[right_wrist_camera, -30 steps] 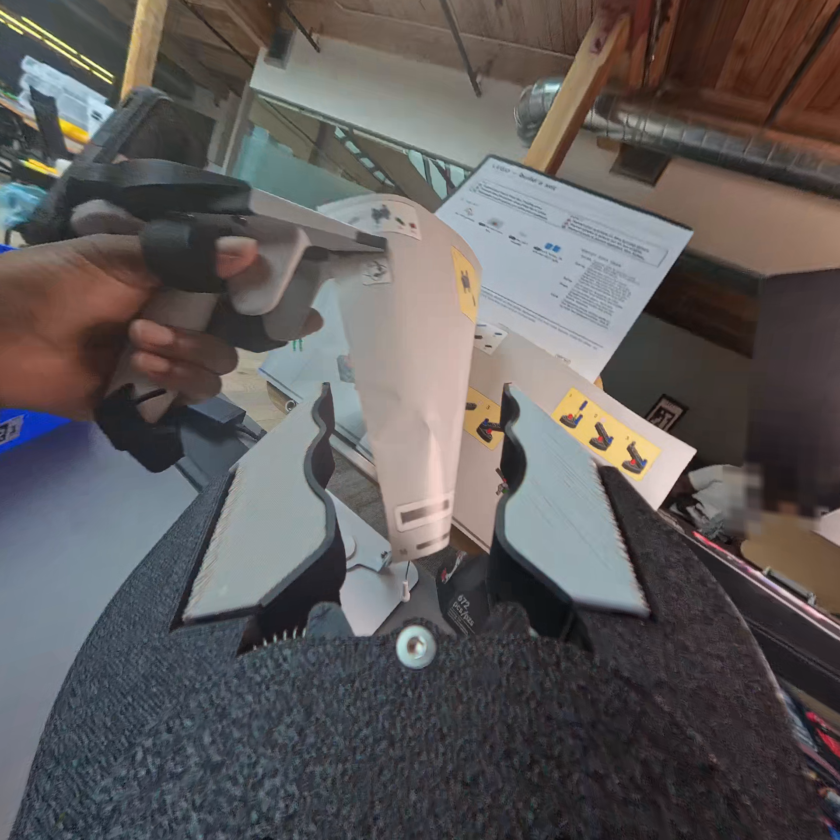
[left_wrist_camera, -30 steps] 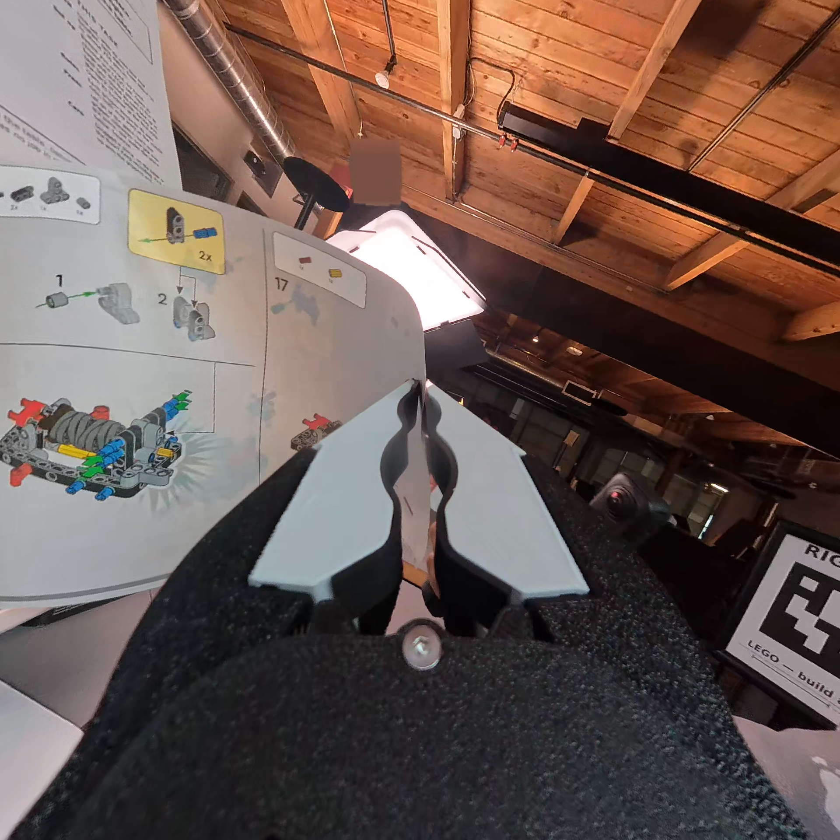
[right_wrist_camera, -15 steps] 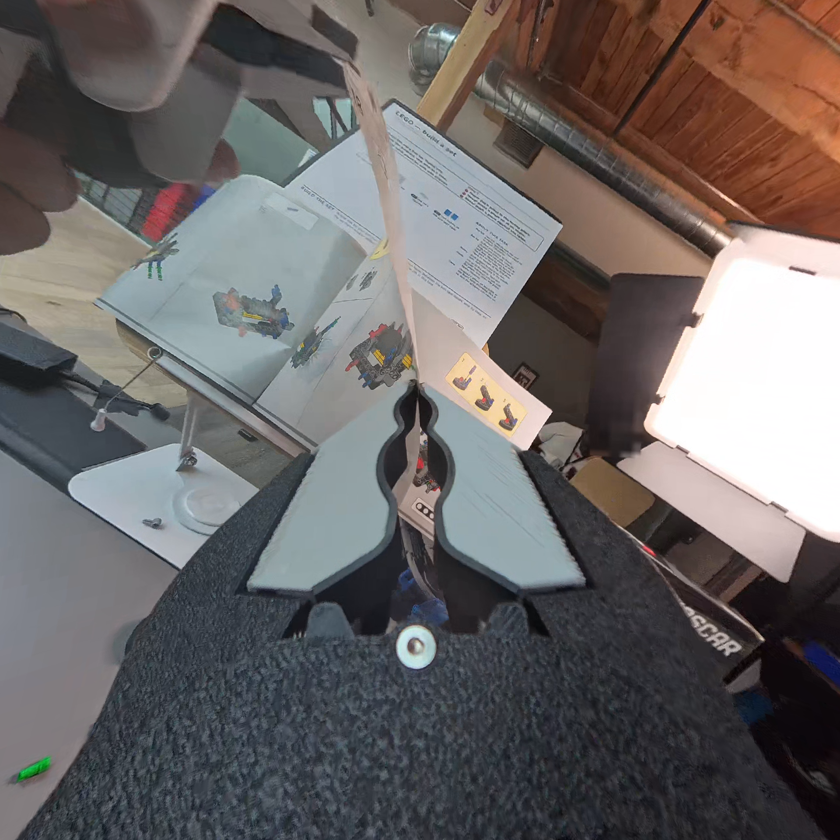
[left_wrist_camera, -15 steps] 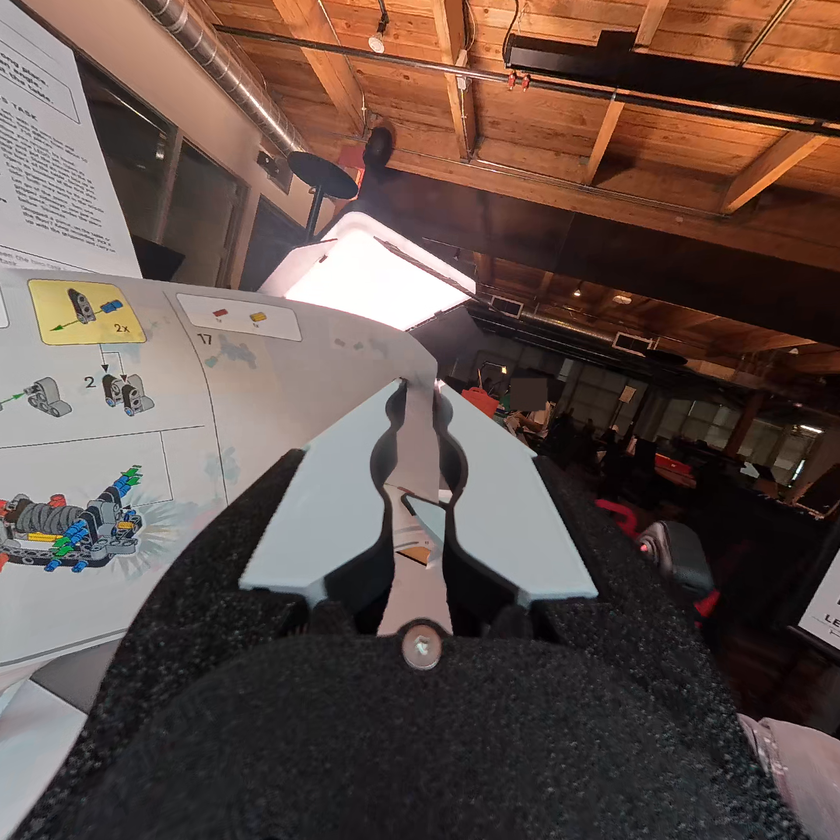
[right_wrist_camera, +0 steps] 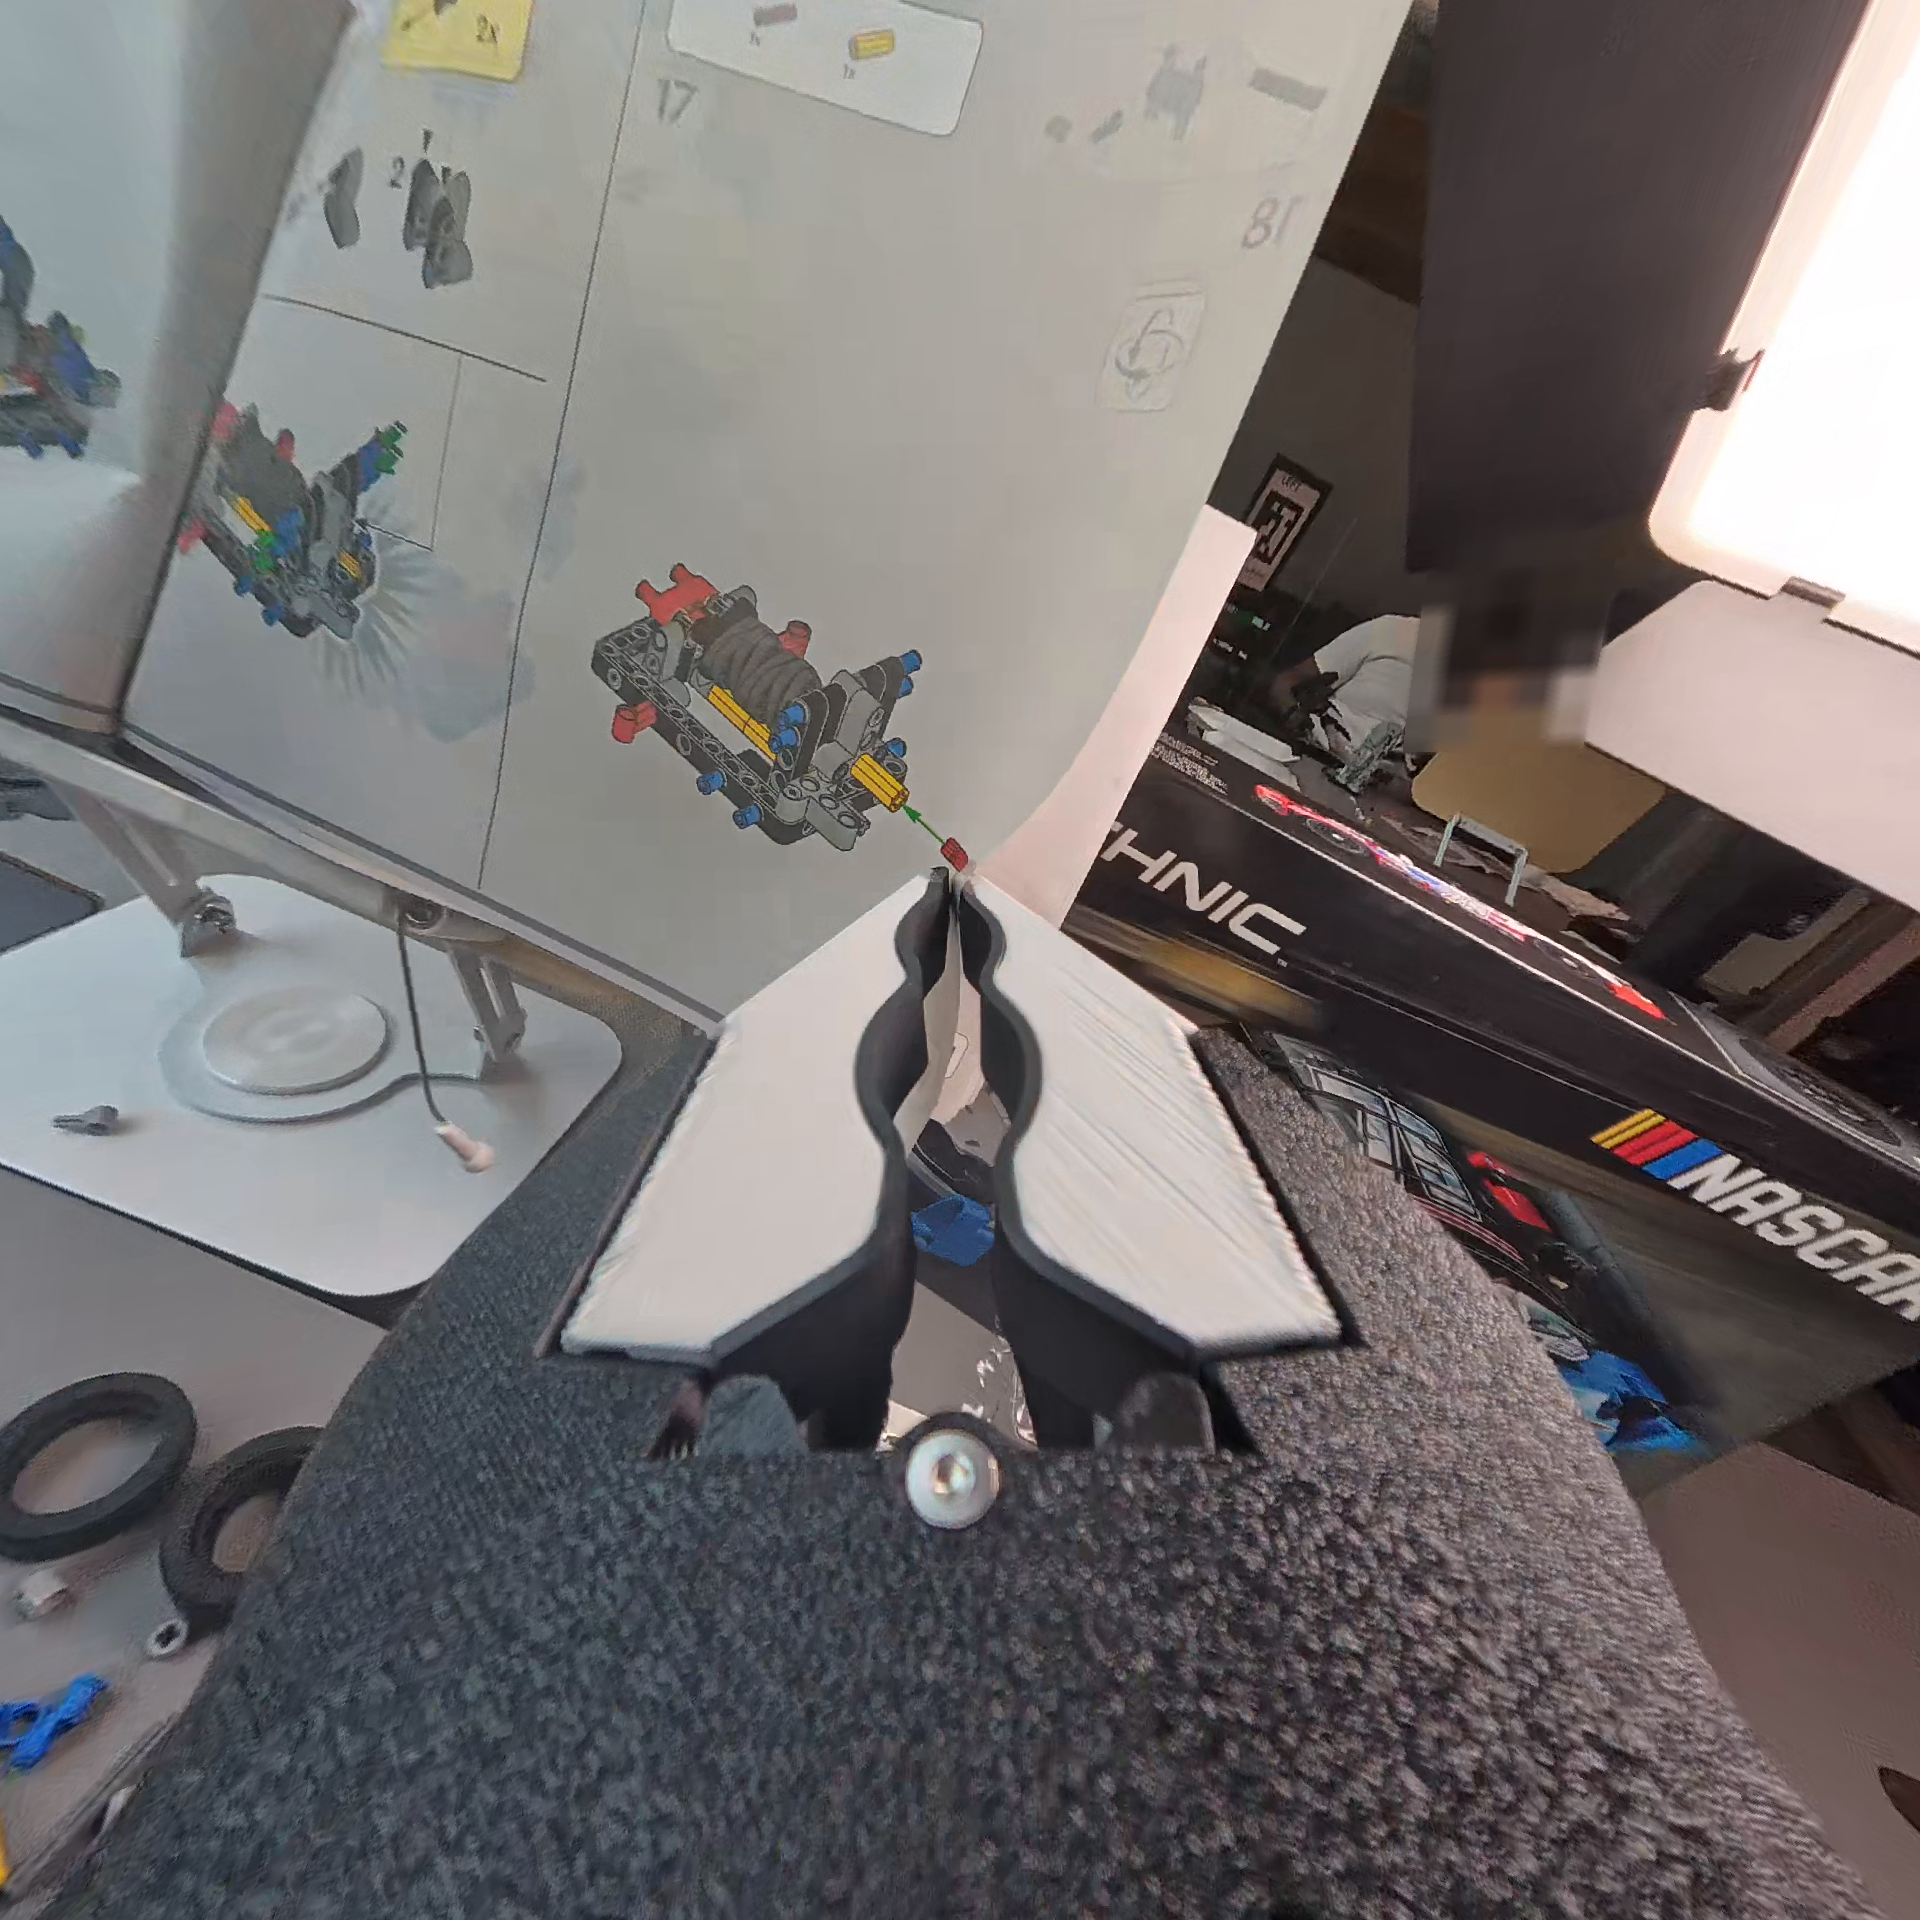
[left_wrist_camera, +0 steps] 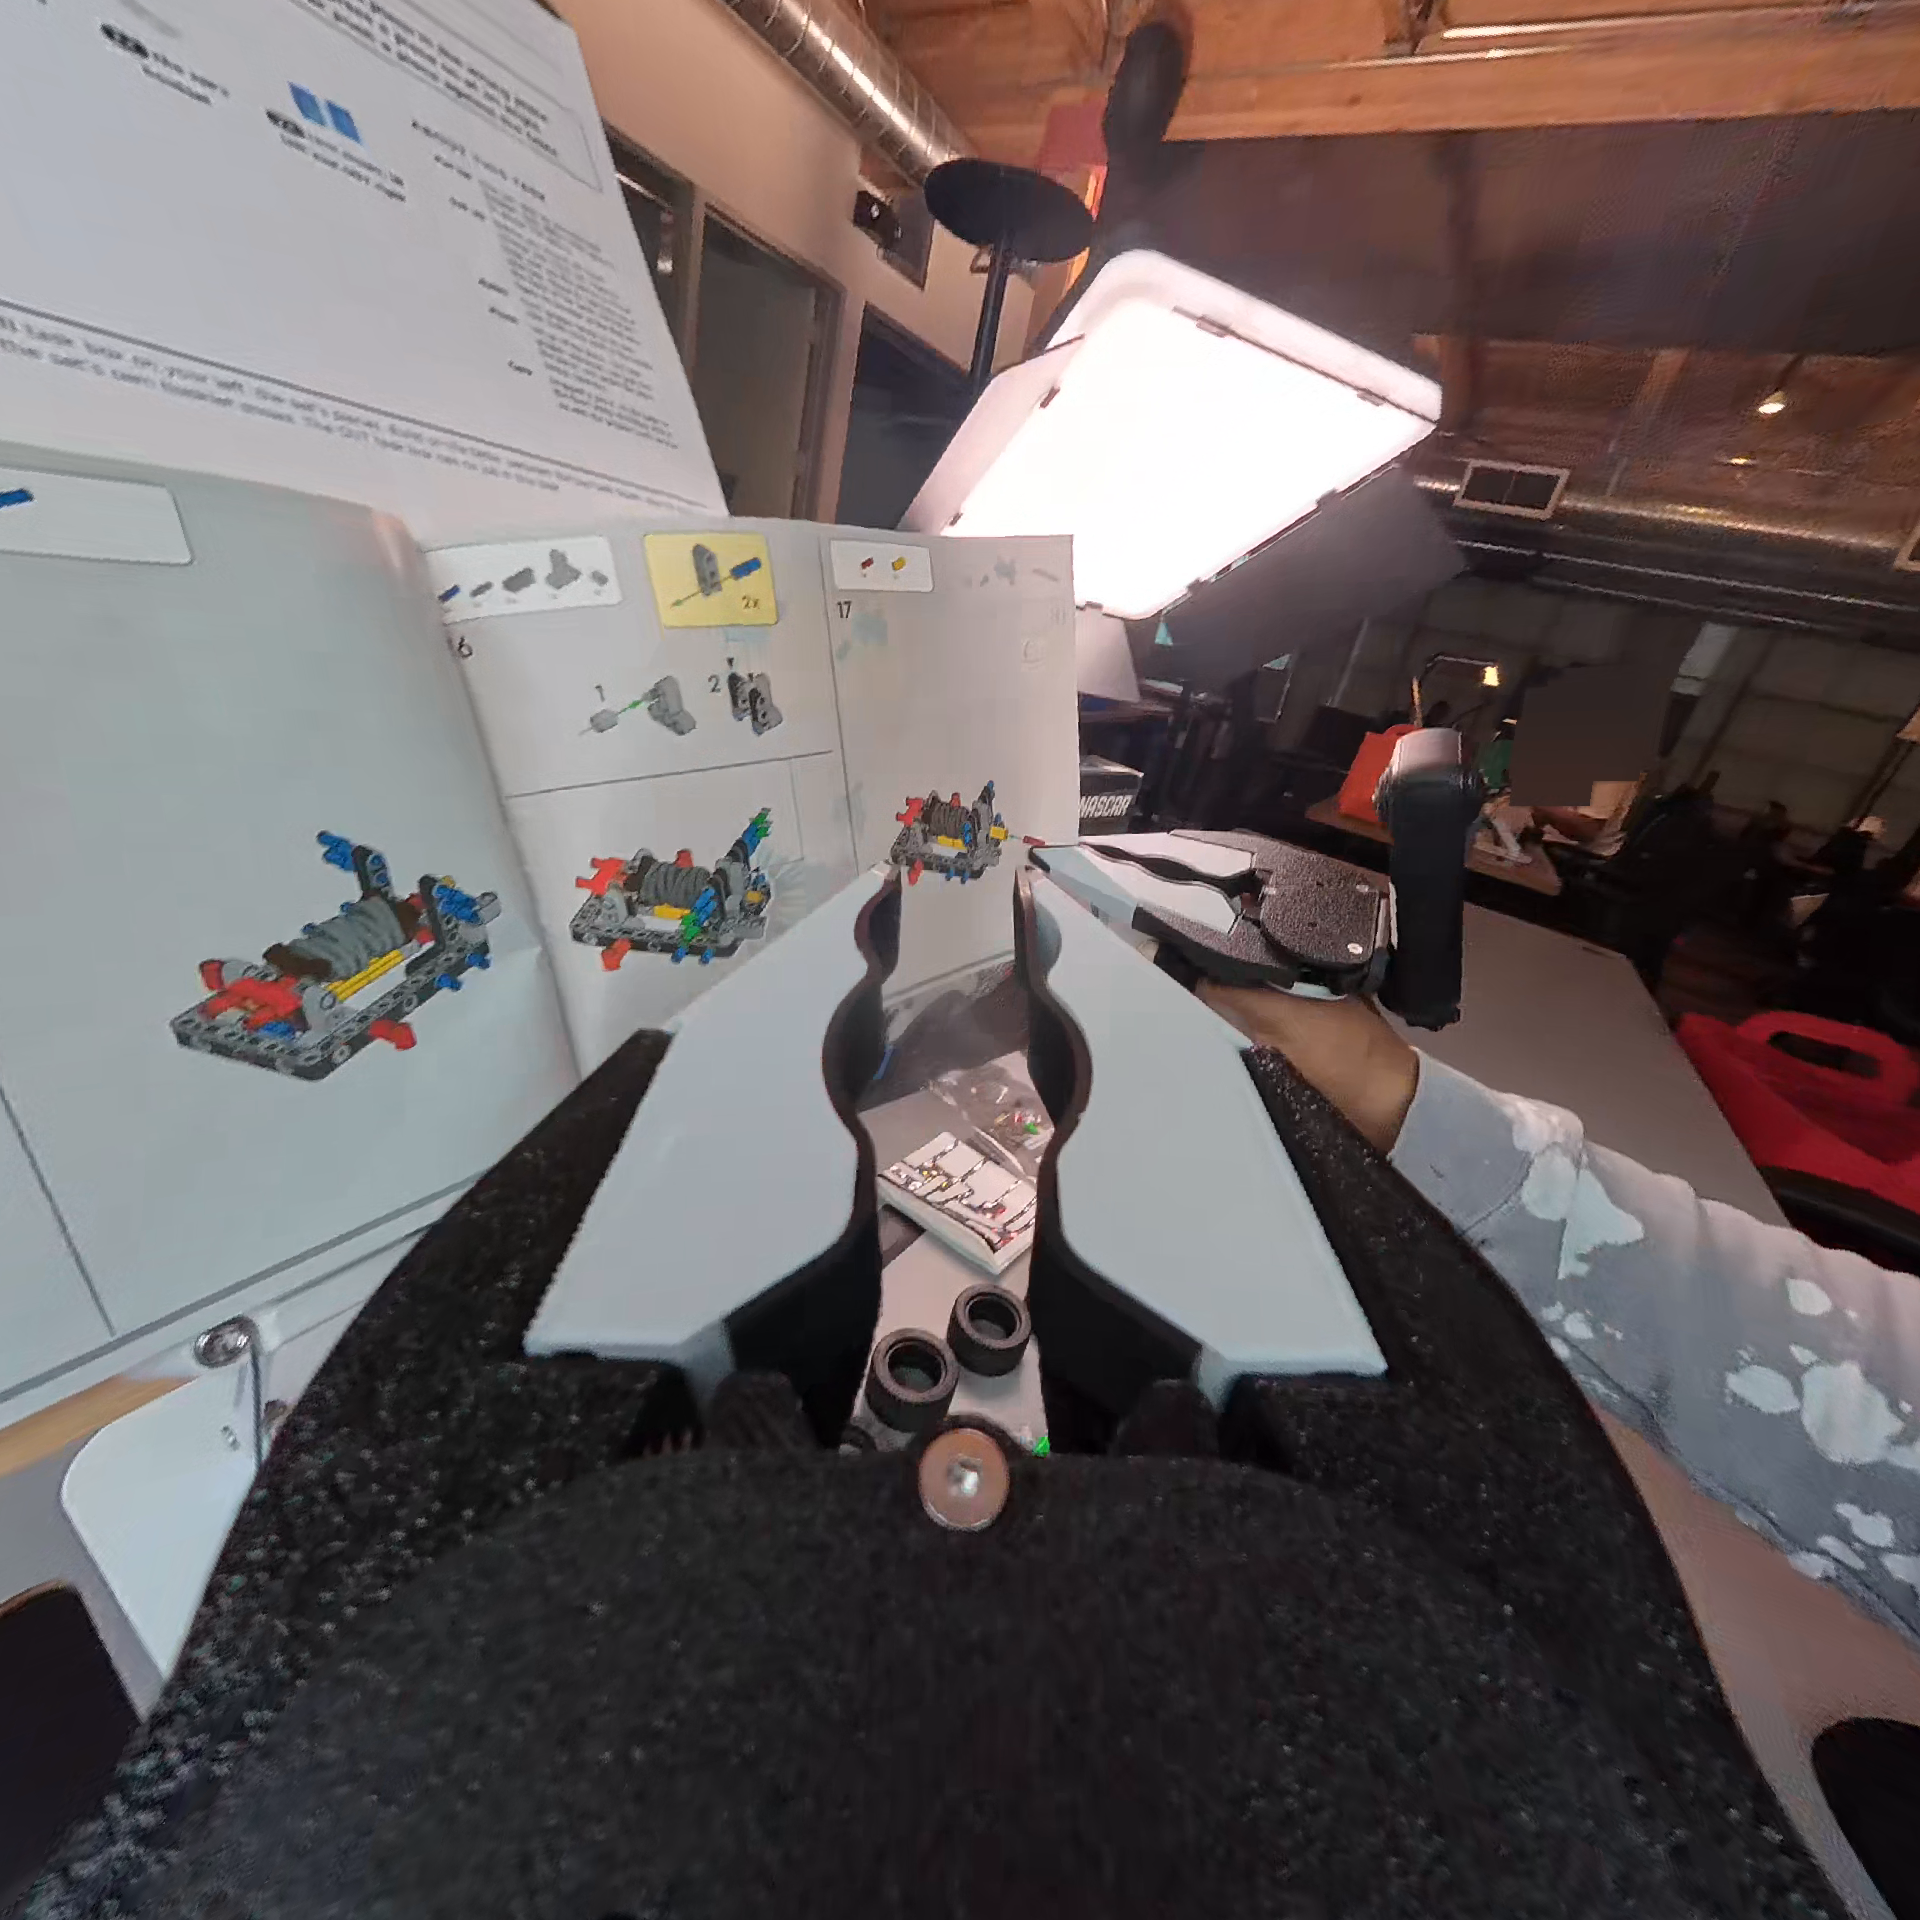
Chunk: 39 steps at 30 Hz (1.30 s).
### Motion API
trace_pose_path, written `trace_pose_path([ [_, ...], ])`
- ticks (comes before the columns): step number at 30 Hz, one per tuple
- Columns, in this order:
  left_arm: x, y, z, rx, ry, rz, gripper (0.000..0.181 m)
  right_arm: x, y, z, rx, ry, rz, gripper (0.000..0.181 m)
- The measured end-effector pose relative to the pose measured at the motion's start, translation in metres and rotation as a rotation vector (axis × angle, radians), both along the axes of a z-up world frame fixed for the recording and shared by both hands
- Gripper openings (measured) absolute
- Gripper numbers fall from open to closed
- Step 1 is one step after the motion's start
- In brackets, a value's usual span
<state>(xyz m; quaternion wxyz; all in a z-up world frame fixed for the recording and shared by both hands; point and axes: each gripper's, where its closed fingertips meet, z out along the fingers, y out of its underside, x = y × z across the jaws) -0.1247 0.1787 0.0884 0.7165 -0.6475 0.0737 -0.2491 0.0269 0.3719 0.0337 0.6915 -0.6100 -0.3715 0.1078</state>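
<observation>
One black printed box [right_wrist_camera: 1455,997], logo-marked.

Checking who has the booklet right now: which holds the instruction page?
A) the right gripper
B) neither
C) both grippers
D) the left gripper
A: the right gripper has its jaws shut on the lower edge of the instruction page, while the left gripper has its jaws apart with nothing between them.

Booklet page [right_wrist_camera: 831,416] pale grey, yellow inset; sleeve [left_wrist_camera: 1662,1299] grey, white blotches; tyres [left_wrist_camera: 951,1351] black.
</observation>
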Motion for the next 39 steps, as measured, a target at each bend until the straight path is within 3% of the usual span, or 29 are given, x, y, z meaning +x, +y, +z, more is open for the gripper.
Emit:
trace_pose_path([
  [9, -0.026, 0.045, -0.065, -0.155, 0.167, 0.13, 0.025, -0.011, 0.059, -0.042, -0.053, -0.077, -0.085, 0.011],
  [14, -0.018, 0.087, -0.082, -0.201, 0.32, 0.174, 0.021, 0.008, 0.085, -0.054, -0.079, -0.07, -0.236, 0.014],
  [18, -0.023, 0.12, -0.092, -0.252, 0.445, 0.261, 0.016, 0.029, 0.065, -0.042, -0.11, 0.196, -0.26, 0.016],
  [21, -0.031, 0.137, -0.096, -0.275, 0.503, 0.316, 0.014, 0.007, 0.02, -0.05, -0.124, 0.285, -0.084, 0.018],
  [25, -0.038, 0.146, -0.098, -0.294, 0.559, 0.38, 0.002, -0.058, -0.028, -0.103, -0.183, 0.114, 0.124, 0.034],
  [27, -0.039, 0.146, -0.098, -0.3, 0.58, 0.401, 0.0, -0.087, -0.034, -0.124, -0.164, 0.003, 0.132, 0.055],
  [29, -0.039, 0.147, -0.099, -0.305, 0.606, 0.415, 0.0, -0.11, -0.032, -0.135, -0.128, -0.079, 0.113, 0.061],
  [30, -0.038, 0.147, -0.1, -0.307, 0.622, 0.419, 0.0, -0.118, -0.027, -0.141, -0.122, -0.129, 0.09, 0.054],
  [31, -0.038, 0.147, -0.1, -0.309, 0.636, 0.423, 0.0, -0.121, -0.023, -0.147, -0.126, -0.182, 0.066, 0.034],
  [32, -0.038, 0.147, -0.101, -0.312, 0.644, 0.425, 0.0, -0.118, -0.02, -0.147, -0.103, -0.225, 0.037, 0.0],
  [35, -0.038, 0.149, -0.102, -0.331, 0.624, 0.414, 0.0, -0.095, -0.014, -0.123, 0.164, -0.377, -0.1, 0.0],
  [39, -0.039, 0.151, -0.102, -0.331, 0.61, 0.408, 0.0, -0.086, -0.013, -0.1, 0.525, -0.64, -0.174, 0.001],
])
